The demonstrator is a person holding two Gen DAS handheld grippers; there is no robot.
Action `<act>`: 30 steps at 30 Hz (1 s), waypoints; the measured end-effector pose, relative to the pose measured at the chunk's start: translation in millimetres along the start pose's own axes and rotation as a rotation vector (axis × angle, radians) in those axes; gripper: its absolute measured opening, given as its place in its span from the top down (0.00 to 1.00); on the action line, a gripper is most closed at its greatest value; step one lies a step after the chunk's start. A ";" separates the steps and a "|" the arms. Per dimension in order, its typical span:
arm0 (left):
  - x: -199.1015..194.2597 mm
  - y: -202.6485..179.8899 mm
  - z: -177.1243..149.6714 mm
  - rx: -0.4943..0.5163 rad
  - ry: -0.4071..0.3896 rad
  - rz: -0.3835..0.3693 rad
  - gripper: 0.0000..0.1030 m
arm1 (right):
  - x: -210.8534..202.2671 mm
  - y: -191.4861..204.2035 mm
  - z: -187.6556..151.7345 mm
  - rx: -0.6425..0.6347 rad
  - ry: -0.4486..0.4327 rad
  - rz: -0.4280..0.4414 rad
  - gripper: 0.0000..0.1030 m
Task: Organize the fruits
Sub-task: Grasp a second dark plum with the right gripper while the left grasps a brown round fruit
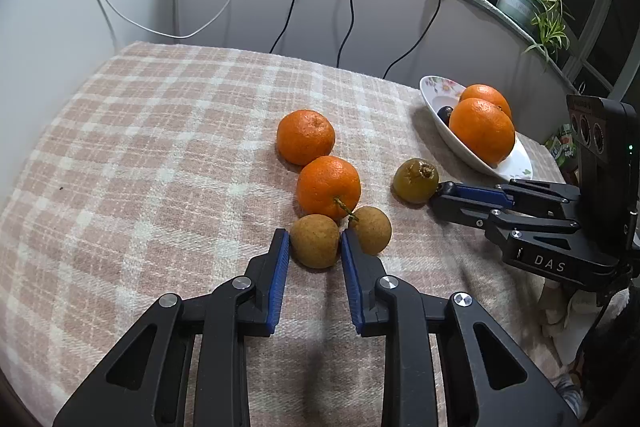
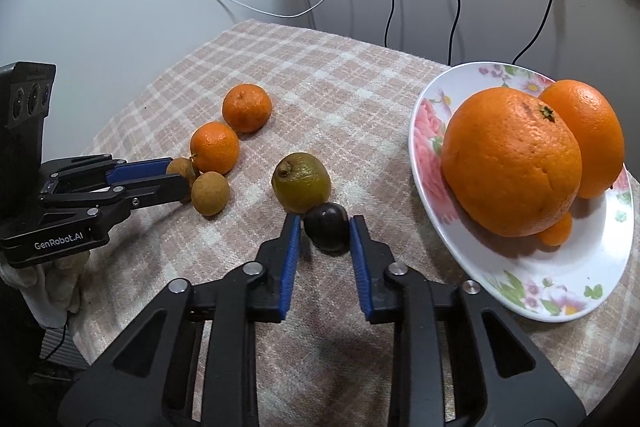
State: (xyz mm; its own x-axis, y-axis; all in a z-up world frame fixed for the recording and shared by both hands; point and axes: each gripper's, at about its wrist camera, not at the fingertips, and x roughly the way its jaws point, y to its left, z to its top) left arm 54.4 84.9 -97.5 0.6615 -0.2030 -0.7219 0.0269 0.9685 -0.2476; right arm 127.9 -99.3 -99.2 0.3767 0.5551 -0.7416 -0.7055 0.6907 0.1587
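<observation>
My left gripper [image 1: 314, 241] has its blue pads on both sides of a small tan longan [image 1: 315, 240] on the checked cloth; a second longan [image 1: 372, 229] lies just right of it. Two tangerines [image 1: 328, 186] [image 1: 305, 135] sit behind them. My right gripper [image 2: 325, 227] is closed on a dark purple fruit [image 2: 326, 227], next to a green-brown fruit [image 2: 301, 182]. The floral plate [image 2: 516, 279] at the right holds two large oranges [image 2: 510, 161] and a small orange fruit [image 2: 556, 231].
The cloth-covered table [image 1: 160, 147] ends at a white wall with hanging cables [image 1: 352, 7]. A potted plant [image 1: 532, 3] stands on a ledge at the back right. The plate also shows in the left wrist view [image 1: 440, 123].
</observation>
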 end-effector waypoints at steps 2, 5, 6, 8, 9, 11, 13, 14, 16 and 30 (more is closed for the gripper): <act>-0.6 -0.1 -0.2 0.000 -0.002 0.000 0.76 | -0.2 0.0 -0.2 0.001 -0.001 0.001 0.77; -2.0 0.3 -0.8 -0.003 -0.007 0.001 0.76 | -0.3 0.0 -0.4 -0.001 -0.002 -0.002 0.77; -2.9 0.7 -1.1 -0.005 -0.010 0.000 0.76 | -0.4 0.1 -0.5 -0.001 -0.003 -0.003 0.77; -5.4 1.4 -1.4 -0.010 -0.016 -0.002 0.76 | -0.9 0.0 -0.7 -0.003 -0.007 -0.001 0.77; -6.8 1.6 -1.6 -0.012 -0.019 -0.002 0.76 | -2.0 0.5 -0.8 -0.005 -0.009 -0.001 0.77; -9.5 1.2 -2.0 -0.012 -0.024 -0.003 0.76 | -4.1 0.5 -1.1 -0.006 -0.016 -0.002 0.77; -11.3 0.1 -1.6 -0.011 -0.028 -0.003 0.76 | -6.8 1.2 -1.3 -0.005 -0.024 -0.002 0.77; -12.4 -0.7 -1.2 -0.011 -0.031 -0.004 0.76 | -8.3 0.5 -1.4 -0.003 -0.028 -0.001 0.77; -15.2 -2.9 -0.2 -0.008 -0.038 -0.006 0.76 | -12.0 1.4 -2.3 -0.002 -0.036 -0.001 0.77; -23.0 -28.3 12.4 0.030 -0.073 -0.041 0.77 | -57.9 -8.6 -21.2 0.027 -0.106 -0.022 0.78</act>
State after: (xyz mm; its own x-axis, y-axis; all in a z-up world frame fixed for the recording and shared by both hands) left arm 47.7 64.0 -65.8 0.7125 -0.2325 -0.6620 0.0765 0.9636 -0.2560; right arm 99.5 -147.2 -71.5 0.4543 0.5846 -0.6722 -0.6804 0.7148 0.1617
